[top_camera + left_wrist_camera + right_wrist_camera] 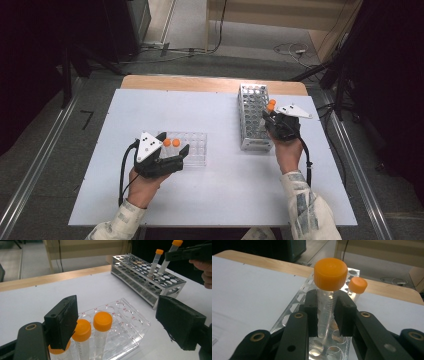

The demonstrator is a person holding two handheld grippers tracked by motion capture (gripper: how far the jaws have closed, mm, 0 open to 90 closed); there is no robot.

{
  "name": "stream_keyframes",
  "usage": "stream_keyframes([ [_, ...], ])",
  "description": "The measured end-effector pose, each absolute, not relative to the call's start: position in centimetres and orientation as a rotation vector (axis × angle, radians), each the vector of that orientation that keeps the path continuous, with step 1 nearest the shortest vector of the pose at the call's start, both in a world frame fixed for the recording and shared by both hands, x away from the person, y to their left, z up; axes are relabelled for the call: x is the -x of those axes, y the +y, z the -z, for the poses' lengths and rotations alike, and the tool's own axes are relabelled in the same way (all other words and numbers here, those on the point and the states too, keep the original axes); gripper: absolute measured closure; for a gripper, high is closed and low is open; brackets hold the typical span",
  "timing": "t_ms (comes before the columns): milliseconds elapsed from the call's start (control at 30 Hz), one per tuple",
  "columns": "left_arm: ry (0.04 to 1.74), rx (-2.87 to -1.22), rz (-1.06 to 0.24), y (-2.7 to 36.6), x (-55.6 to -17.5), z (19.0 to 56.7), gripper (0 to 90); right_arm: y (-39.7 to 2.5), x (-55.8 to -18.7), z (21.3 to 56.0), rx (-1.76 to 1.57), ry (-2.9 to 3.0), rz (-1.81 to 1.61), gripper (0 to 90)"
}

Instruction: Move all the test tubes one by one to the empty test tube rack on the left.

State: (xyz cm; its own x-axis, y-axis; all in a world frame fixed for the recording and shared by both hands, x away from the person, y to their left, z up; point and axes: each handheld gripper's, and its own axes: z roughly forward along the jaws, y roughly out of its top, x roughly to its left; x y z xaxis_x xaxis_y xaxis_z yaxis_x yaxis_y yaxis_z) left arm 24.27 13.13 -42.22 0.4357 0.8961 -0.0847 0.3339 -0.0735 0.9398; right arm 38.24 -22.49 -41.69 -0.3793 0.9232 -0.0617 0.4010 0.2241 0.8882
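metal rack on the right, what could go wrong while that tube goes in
The right claw is shut on a tube over the metal rack; if tilted, its tip may miss the hole and catch the plate. It could also bump the orange-capped tube beside it. The open left claw sits close to the tubes in the clear rack.

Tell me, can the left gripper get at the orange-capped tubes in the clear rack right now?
Probably yes: the left gripper is open right beside the orange-capped tubes, with nothing between them.
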Motion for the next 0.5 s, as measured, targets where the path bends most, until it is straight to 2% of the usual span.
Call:
stream_keyframes([
  [500,1.094,-1.636,-0.671,13.1,-24.2,42.2,19.1,-22.7,-36.5,39.5,-1.170,1.883,-1.177,70.8],
])
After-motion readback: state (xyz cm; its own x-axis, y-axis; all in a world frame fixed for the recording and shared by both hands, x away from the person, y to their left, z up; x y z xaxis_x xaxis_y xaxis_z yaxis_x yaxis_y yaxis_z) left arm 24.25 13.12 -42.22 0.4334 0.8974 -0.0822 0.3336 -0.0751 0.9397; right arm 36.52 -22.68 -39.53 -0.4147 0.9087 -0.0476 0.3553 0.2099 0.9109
